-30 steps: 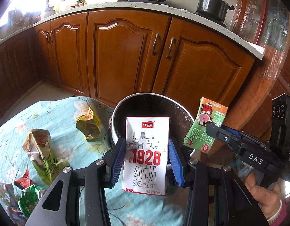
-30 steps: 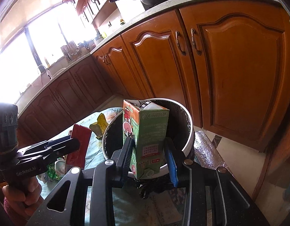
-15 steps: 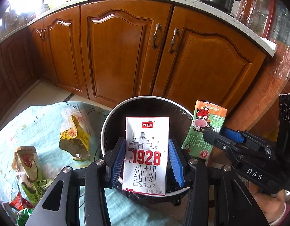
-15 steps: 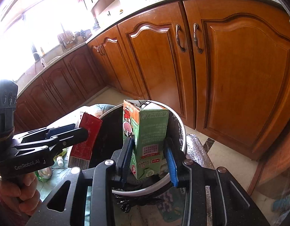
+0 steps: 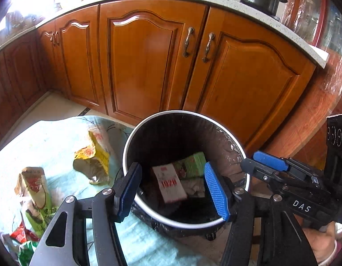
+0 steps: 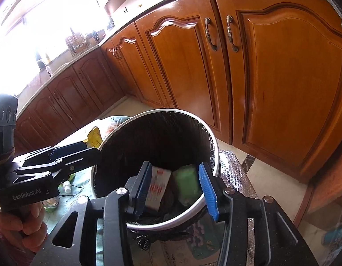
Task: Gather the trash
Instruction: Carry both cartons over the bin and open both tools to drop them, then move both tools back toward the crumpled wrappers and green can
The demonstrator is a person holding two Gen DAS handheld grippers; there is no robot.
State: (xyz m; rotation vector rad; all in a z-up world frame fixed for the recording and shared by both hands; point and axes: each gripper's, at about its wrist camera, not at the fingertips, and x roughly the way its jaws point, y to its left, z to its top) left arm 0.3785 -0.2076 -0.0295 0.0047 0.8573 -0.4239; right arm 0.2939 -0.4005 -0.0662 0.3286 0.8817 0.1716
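Note:
A round bin (image 5: 135, 137) with a white rim and black liner stands beside the table; it also shows in the right wrist view (image 6: 213, 146). Inside it lie the white "1928" milk carton (image 5: 171, 182) and the green juice carton (image 5: 189, 165); the right wrist view shows the milk carton (image 6: 157, 187) and the juice carton (image 6: 187, 182) too. My left gripper (image 5: 172, 191) is open and empty above the bin's near rim. My right gripper (image 6: 175, 187) is open and empty above the bin; it shows from the side in the left wrist view (image 5: 248, 161).
A yellow crumpled wrapper (image 5: 93, 157), a green-white snack bag (image 5: 34, 188) and red and green wrappers (image 5: 21, 236) lie on the light blue tablecloth (image 5: 49, 141). Wooden cabinets (image 5: 144, 62) stand behind the bin. A small bottle (image 6: 66, 186) lies on the table.
Both grippers have opened and let go of their cartons. The milk carton and the juice carton have dropped into the bin.

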